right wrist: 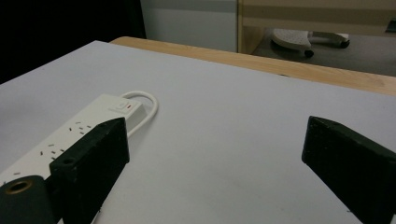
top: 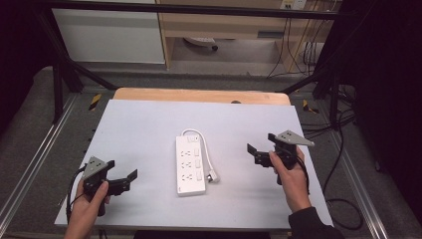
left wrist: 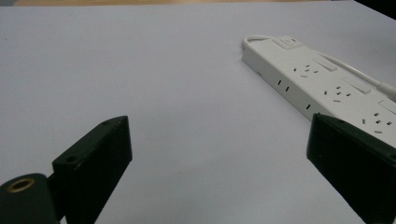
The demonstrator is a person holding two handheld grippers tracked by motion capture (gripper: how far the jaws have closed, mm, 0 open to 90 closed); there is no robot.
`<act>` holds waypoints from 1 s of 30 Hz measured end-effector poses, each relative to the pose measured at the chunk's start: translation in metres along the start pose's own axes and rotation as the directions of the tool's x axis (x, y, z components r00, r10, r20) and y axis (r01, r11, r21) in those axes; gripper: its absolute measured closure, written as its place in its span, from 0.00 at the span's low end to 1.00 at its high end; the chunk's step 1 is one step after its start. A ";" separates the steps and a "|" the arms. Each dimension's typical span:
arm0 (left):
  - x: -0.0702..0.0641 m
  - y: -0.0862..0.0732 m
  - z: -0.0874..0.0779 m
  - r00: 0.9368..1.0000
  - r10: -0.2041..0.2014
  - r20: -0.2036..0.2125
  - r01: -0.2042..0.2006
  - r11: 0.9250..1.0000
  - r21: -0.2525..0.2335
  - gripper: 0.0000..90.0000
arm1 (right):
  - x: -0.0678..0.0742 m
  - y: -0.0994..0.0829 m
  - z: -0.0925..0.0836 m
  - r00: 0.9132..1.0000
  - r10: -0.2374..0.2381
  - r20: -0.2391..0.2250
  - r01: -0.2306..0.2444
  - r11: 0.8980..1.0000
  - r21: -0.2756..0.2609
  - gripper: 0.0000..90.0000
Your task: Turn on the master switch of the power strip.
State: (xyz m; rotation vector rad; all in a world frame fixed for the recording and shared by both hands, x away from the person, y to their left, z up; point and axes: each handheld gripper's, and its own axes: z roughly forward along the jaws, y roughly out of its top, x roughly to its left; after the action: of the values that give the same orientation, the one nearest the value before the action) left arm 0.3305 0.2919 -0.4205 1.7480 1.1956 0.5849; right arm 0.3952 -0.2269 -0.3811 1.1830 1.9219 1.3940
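Note:
A white power strip (top: pixel 190 164) lies flat in the middle of the white table top (top: pixel 144 129), its cable looping from the far end down its right side to a plug (top: pixel 214 176). My left gripper (top: pixel 122 170) hovers near the front left, jaws open and empty, pointing right toward the strip. In the left gripper view the strip (left wrist: pixel 322 79) lies ahead to the right of the open gripper (left wrist: pixel 219 154). My right gripper (top: pixel 260 144) is open and empty to the right of the strip. The right gripper view has the strip (right wrist: pixel 79 135) behind the left jaw of the gripper (right wrist: pixel 215 154).
A wooden table edge (top: pixel 199 94) borders the far side of the white top. Black frame posts (top: pixel 57 84) stand at both sides. Loose cables (top: pixel 343 199) lie on the floor at the right. A cabinet and shelf (top: pixel 224 25) stand behind.

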 end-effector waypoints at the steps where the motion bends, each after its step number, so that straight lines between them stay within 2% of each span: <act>1: 0.000 0.000 0.000 1.000 0.000 0.000 0.000 1.000 0.002 0.08 | -0.001 -0.002 -0.002 1.000 0.000 0.005 0.000 1.000 -0.002 0.09; 15: 0.000 0.000 -0.001 1.000 -0.002 0.001 0.002 1.000 0.001 0.08 | -0.014 -0.033 -0.028 0.999 0.002 0.054 0.000 1.000 -0.027 0.07; 20: 0.000 0.000 -0.001 1.000 -0.002 0.000 0.002 1.000 -0.001 0.08 | -0.018 -0.040 -0.035 0.997 -0.011 0.073 0.013 0.999 -0.030 0.05; 30: 0.000 0.000 -0.001 1.000 -0.007 0.000 0.007 1.000 -0.007 0.08 | -0.015 -0.056 -0.041 0.996 -0.020 0.085 0.022 0.999 -0.024 0.02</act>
State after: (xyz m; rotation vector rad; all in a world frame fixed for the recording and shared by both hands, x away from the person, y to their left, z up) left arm 0.3297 0.2925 -0.4201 1.7374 1.1976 0.5849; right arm 0.3506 -0.2663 -0.4202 1.1871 1.8486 1.3318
